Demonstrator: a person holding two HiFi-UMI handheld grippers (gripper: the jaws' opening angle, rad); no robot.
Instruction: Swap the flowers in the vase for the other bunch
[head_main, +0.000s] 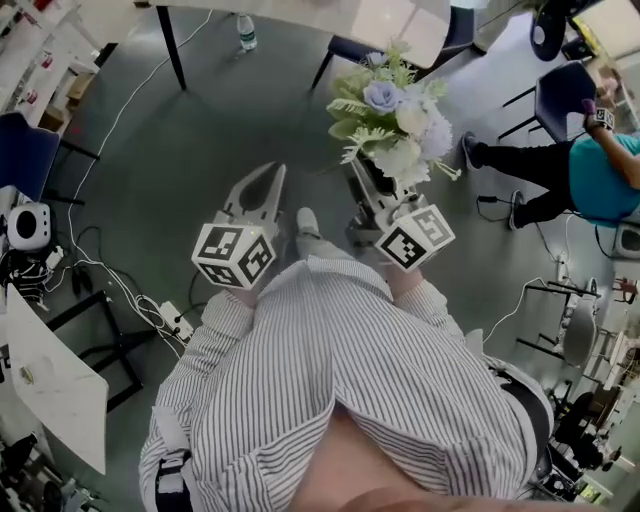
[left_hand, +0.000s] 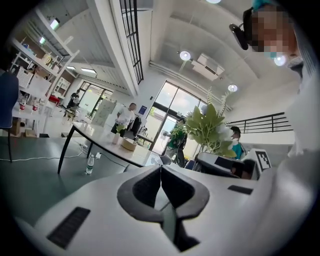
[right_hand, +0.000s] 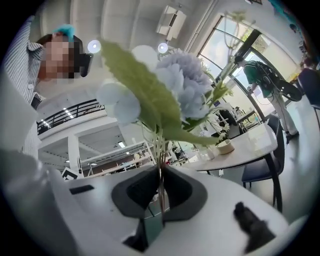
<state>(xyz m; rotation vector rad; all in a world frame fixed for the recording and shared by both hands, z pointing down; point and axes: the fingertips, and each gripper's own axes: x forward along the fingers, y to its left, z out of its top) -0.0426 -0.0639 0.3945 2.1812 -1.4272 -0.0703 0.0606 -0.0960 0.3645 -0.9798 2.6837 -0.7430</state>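
Note:
My right gripper (head_main: 363, 172) is shut on the stems of a bunch of artificial flowers (head_main: 395, 120), with pale lavender and white blooms and green leaves. It holds the bunch upright over the grey floor. In the right gripper view the thin stems (right_hand: 160, 165) run between the shut pads, and the blooms (right_hand: 185, 87) fill the view above. My left gripper (head_main: 272, 172) is level beside it on the left, shut with nothing in it; its pads meet (left_hand: 161, 167). The same bunch (left_hand: 207, 125) shows to its right. I see no vase clearly.
A water bottle (head_main: 246, 32) stands on the floor by a dark-legged table (left_hand: 110, 145) ahead. A seated person in a teal top (head_main: 590, 170) and dark chairs (head_main: 565, 95) are at the right. At the left are a white table (head_main: 50, 380) and floor cables (head_main: 110, 270).

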